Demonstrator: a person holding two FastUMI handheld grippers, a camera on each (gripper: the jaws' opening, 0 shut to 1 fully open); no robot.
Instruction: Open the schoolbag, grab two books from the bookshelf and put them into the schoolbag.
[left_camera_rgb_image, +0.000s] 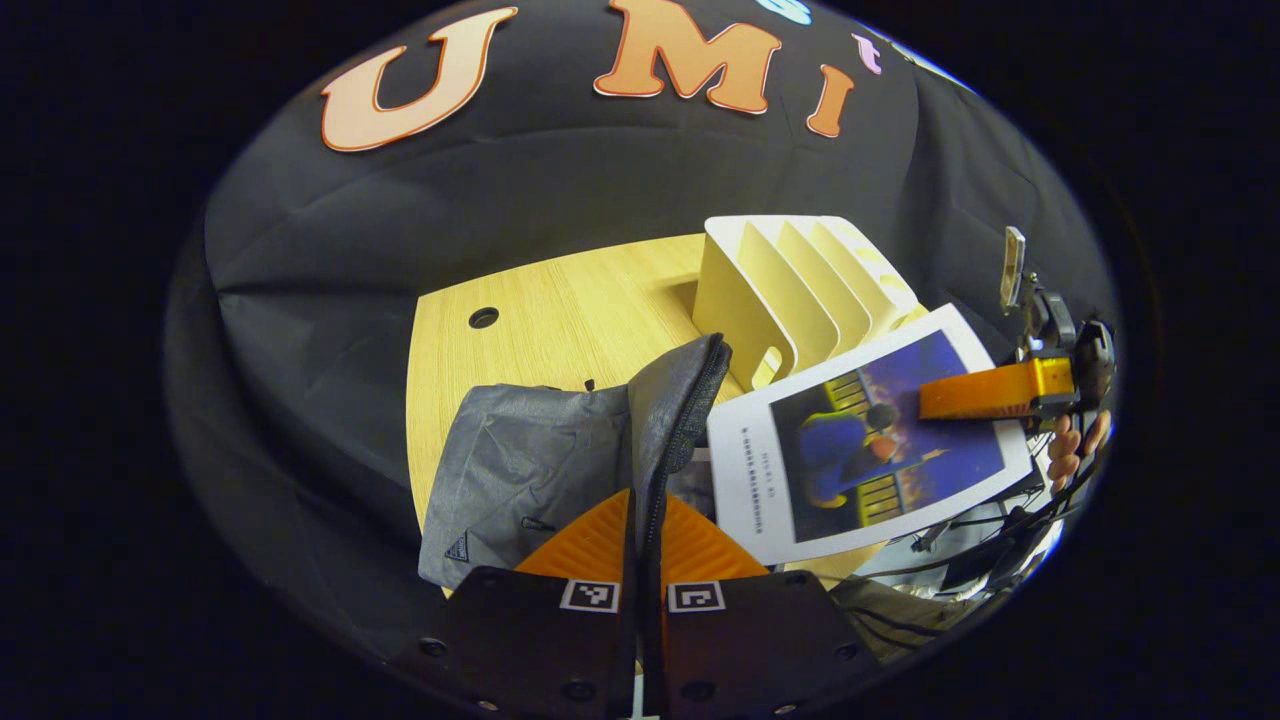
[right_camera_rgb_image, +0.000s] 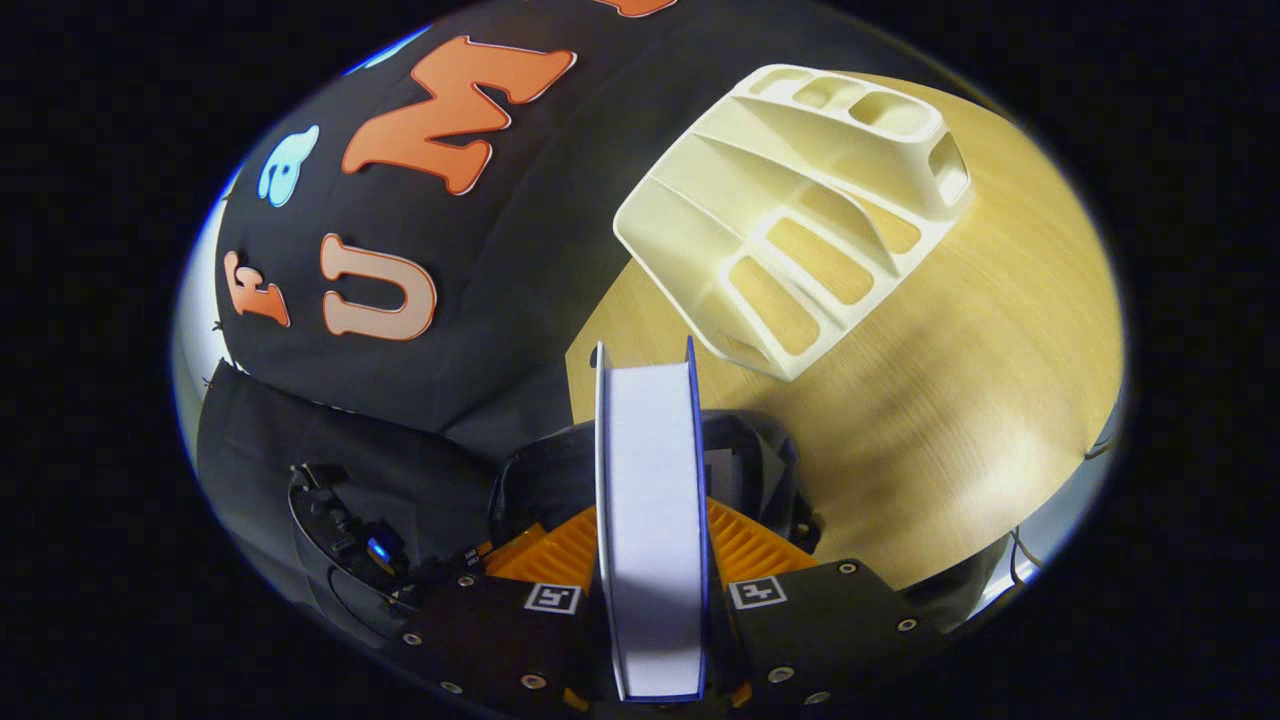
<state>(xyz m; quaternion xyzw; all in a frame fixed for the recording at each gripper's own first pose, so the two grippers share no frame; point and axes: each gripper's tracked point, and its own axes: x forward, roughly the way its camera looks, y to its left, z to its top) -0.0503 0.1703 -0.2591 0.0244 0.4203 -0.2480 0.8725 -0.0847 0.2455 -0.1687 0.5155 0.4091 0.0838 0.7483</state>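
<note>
A grey schoolbag (left_camera_rgb_image: 520, 460) stands on the wooden table (left_camera_rgb_image: 540, 310). My left gripper (left_camera_rgb_image: 647, 530) is shut on the bag's zippered opening edge (left_camera_rgb_image: 690, 400) and holds it up. A book (left_camera_rgb_image: 780, 470) with a white cover and a blue picture hangs just right of the opening, with my right gripper (left_camera_rgb_image: 960, 395) shut on it. In the right gripper view the same book (right_camera_rgb_image: 648, 450) stands edge-on between the orange fingers (right_camera_rgb_image: 745, 545) of the right gripper (right_camera_rgb_image: 650, 530), over the dark bag mouth (right_camera_rgb_image: 760, 450). The cream bookshelf (left_camera_rgb_image: 780, 290) behind has empty slots.
The bookshelf (right_camera_rgb_image: 800, 200) sits toward the far side of the table (right_camera_rgb_image: 950, 400). A hand (left_camera_rgb_image: 1075, 440) holds the right gripper at the right. Cables (left_camera_rgb_image: 980, 540) hang beyond the table's near right edge. A dark device (right_camera_rgb_image: 345, 545) shows low on the left.
</note>
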